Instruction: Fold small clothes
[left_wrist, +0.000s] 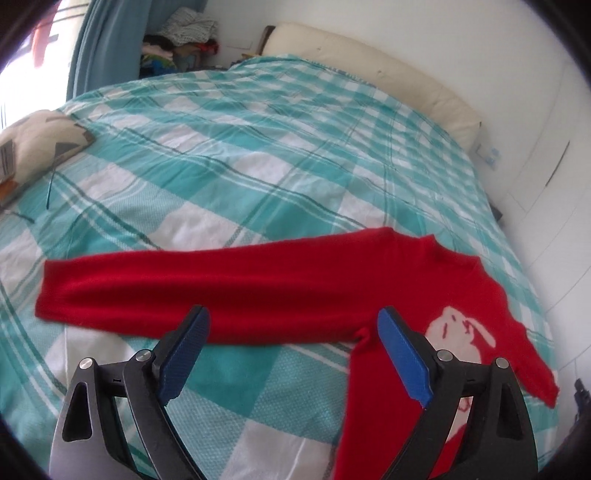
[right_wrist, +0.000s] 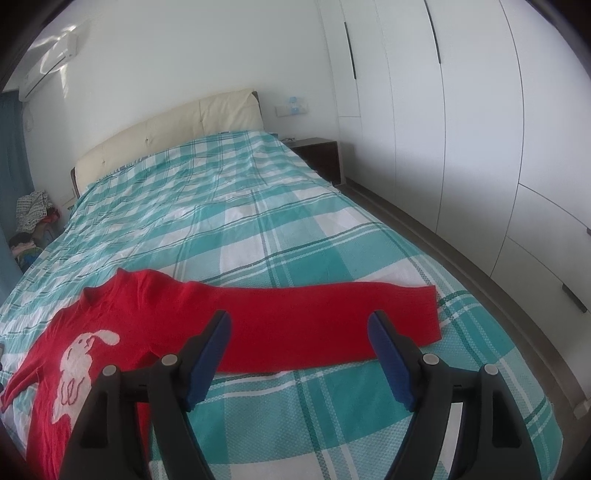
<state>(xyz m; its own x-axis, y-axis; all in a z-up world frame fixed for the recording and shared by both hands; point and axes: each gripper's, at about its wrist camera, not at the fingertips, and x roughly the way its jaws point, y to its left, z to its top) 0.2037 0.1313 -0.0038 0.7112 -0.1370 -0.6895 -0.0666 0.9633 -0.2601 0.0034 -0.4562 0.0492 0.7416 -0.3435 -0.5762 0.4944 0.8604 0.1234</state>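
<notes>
On the teal checked bedspread (right_wrist: 280, 229) your red sweater (right_wrist: 140, 321) lies flat, rabbit design up, both sleeves stretched out sideways. Your left gripper (left_wrist: 293, 325) hovers over the left sleeve (left_wrist: 177, 284), jaws spread and empty. Your right gripper (right_wrist: 299, 328) hangs above the right sleeve (right_wrist: 325, 317), also spread, pinching nothing.

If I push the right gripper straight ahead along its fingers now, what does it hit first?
Most likely the red sweater's outstretched sleeve, lying flat on the checked bedspread. The right gripper is open and empty; depth is uncertain.
</notes>
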